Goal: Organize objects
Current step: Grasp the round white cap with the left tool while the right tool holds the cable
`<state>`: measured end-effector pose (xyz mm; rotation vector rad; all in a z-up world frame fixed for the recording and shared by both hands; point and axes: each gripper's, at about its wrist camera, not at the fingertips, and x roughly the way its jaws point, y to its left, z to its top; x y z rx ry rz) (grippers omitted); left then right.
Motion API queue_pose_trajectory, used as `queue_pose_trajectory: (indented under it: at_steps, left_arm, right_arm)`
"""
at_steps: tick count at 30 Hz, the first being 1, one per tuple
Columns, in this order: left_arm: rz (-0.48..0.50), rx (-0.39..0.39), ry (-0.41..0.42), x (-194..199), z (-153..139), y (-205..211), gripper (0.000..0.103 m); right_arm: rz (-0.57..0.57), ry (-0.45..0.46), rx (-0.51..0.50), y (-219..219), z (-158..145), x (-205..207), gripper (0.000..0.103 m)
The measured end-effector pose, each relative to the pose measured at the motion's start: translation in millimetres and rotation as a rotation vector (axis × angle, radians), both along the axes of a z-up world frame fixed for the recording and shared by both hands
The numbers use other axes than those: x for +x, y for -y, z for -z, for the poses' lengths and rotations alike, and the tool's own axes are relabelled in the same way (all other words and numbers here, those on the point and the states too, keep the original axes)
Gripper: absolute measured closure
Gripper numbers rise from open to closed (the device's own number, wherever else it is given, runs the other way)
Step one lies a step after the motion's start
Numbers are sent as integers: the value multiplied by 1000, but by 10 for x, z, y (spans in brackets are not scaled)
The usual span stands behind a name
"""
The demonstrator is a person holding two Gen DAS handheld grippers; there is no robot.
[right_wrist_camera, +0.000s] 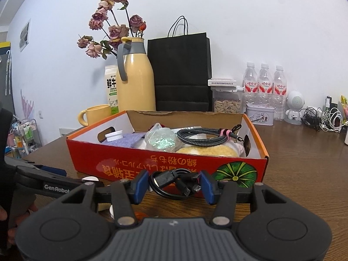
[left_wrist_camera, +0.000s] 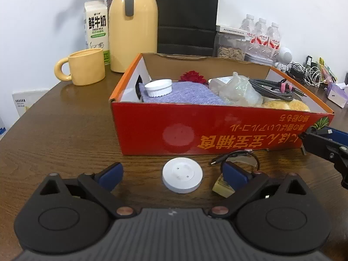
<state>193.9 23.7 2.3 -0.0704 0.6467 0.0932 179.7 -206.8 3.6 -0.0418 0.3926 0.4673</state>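
Note:
A white round disc (left_wrist_camera: 182, 178) lies flat on the brown table (left_wrist_camera: 65, 130), just in front of the red cardboard box (left_wrist_camera: 217, 134). My left gripper (left_wrist_camera: 174, 174) is open wide around the disc, and neither blue pad touches it. A small yellowish item (left_wrist_camera: 223, 188) lies by its right finger, beside a thin black cable loop (left_wrist_camera: 239, 157). My right gripper (right_wrist_camera: 174, 187) is shut on a coiled black cable bundle (right_wrist_camera: 167, 180), held in front of the box wall (right_wrist_camera: 130, 163). It also shows at the right edge of the left wrist view, as the right gripper (left_wrist_camera: 315, 140).
The box holds a white ridged lid (left_wrist_camera: 158, 88), purple cloth (left_wrist_camera: 184, 93), a plastic bag (left_wrist_camera: 239, 89), a braided cable (left_wrist_camera: 271, 89) and yellow sponges. Behind stand a yellow mug (left_wrist_camera: 87, 67), thermos (left_wrist_camera: 132, 32), milk carton, black bag, water bottles and tangled chargers. A hand (right_wrist_camera: 13, 217) holds the left gripper.

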Motion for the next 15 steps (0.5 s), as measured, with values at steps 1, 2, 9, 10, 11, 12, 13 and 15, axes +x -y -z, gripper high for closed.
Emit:
queue_pose_trajectory:
  at_steps: [1, 2, 9, 10, 11, 12, 13, 15]
  left_arm:
    - [4, 1, 5, -2, -1, 18, 9]
    - [6, 1, 10, 0, -4, 33, 10]
    - [-23, -54, 6, 12, 3, -17, 21]
    - [-28, -55, 4, 13, 7, -28, 21]
    - [-29, -55, 2, 16, 11, -30, 21]
    - [-28, -51, 3, 15, 11, -21, 21]
    - [-25, -45, 4, 13, 10, -12, 21]
    - [-25, -43, 5, 12, 10, -9, 23]
  right_arm:
    - [1, 0, -2, -5, 2, 0, 53]
    - [1, 1, -4, -12, 3, -2, 53]
    - [2, 5, -13, -25, 15, -4, 53]
    - [1, 5, -14, -26, 16, -6, 53]
    - [0, 6, -15, -26, 17, -8, 53]
    - [0, 6, -15, -25, 17, -12, 53]
    - [-1, 8, -15, -25, 17, -15, 53]
    - [-1, 10, -15, -25, 18, -23, 53]
